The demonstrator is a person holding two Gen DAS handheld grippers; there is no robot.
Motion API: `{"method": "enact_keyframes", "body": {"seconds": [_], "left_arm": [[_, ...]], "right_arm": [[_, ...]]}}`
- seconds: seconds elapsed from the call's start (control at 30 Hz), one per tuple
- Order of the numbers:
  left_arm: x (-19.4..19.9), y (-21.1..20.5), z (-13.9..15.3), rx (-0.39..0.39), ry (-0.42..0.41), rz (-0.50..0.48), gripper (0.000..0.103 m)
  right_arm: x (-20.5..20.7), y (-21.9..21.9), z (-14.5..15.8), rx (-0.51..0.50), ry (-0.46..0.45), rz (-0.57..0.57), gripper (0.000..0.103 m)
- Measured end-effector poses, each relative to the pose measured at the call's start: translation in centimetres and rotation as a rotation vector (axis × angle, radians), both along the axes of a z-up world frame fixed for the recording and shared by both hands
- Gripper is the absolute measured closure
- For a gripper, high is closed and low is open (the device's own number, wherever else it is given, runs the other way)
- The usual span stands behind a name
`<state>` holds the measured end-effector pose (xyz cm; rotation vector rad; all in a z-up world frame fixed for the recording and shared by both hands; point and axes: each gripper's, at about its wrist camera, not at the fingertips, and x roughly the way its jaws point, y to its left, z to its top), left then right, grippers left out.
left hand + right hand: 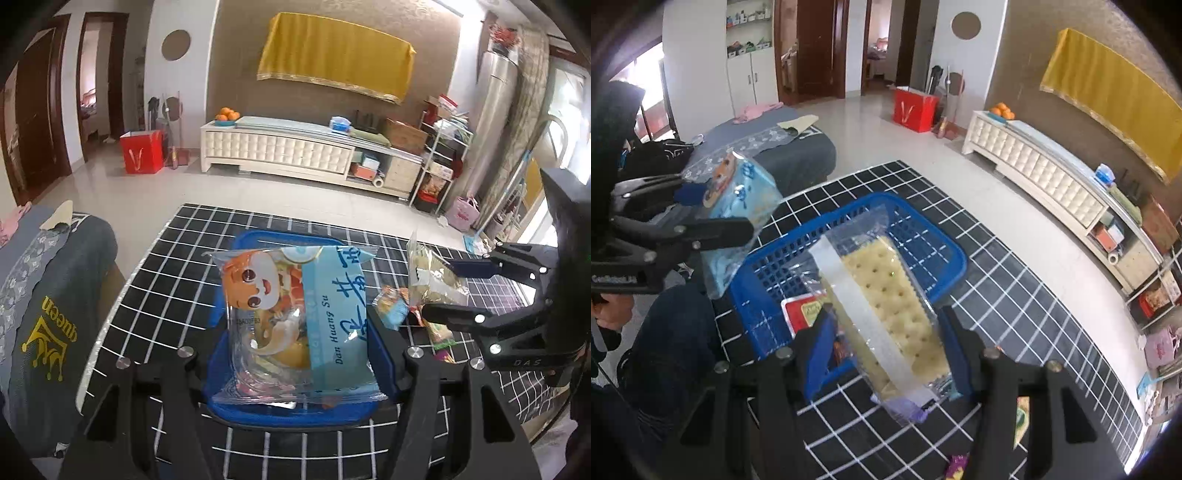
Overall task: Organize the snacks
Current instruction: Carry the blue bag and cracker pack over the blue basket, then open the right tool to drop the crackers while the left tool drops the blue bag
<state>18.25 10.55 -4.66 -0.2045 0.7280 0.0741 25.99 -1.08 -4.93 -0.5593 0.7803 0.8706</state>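
My left gripper [299, 332] is shut on a light-blue pastry packet [332, 295] with a cartoon cat, held upright above the blue plastic basket [258, 236]. In the right wrist view the same left gripper [720, 210] and pastry packet [742, 199] hang at the left, beside the basket [923, 229]. My right gripper [886, 343] is shut on a clear packet of pale crackers [886, 288] over the basket's near edge. From the left wrist view, the right gripper [441, 288] holds the cracker packet [432, 273] to the basket's right. A red packet [803, 312] lies inside the basket.
The basket stands on a table with a black, white-gridded cloth [166, 295]. Loose small snacks [391, 306] lie on it at the right, and a purple wrapper [955, 463] near the front. A grey-covered seat [55, 295] borders the left side. A person's hand [609, 310] grips the left handle.
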Motion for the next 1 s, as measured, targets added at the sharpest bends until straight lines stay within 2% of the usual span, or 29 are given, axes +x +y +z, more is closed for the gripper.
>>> {"method": "enact_keyframes", "body": {"seconds": [0.33,0.43,0.7,0.73,0.77,0.83,0.9,1.0], "left_arm": [[3.5,3.7,-2.4,0.01,0.055,0.023,0.041],[4.5,3.7,-3.1,0.032,0.071,0.029,0.041],[6.7,4.9,-5.1,0.019,0.092,0.052,0.041],[7.0,4.9,-5.3,0.021,0.098,0.052,0.041],[7.1,5.0,-5.5,0.024,0.102,0.052,0.041],[7.4,4.9,-5.6,0.023,0.109,0.051,0.041],[7.3,4.7,-5.6,0.026,0.113,0.053,0.041],[6.9,4.6,-5.4,0.029,0.112,0.05,0.041]], "right_arm": [[3.9,6.0,-3.4,-0.086,0.01,0.065,0.043],[5.5,6.9,-5.0,-0.115,0.023,0.072,0.043],[8.0,8.7,-8.4,-0.157,0.056,0.075,0.039],[7.9,8.7,-8.6,-0.165,0.053,0.078,0.035],[7.9,8.7,-8.6,-0.171,0.039,0.078,0.025],[7.7,8.7,-8.4,-0.153,0.005,0.066,0.011],[7.8,8.1,-7.8,-0.13,-0.003,0.055,0.007],[7.5,7.2,-6.6,-0.105,-0.014,0.033,0.007]]}}
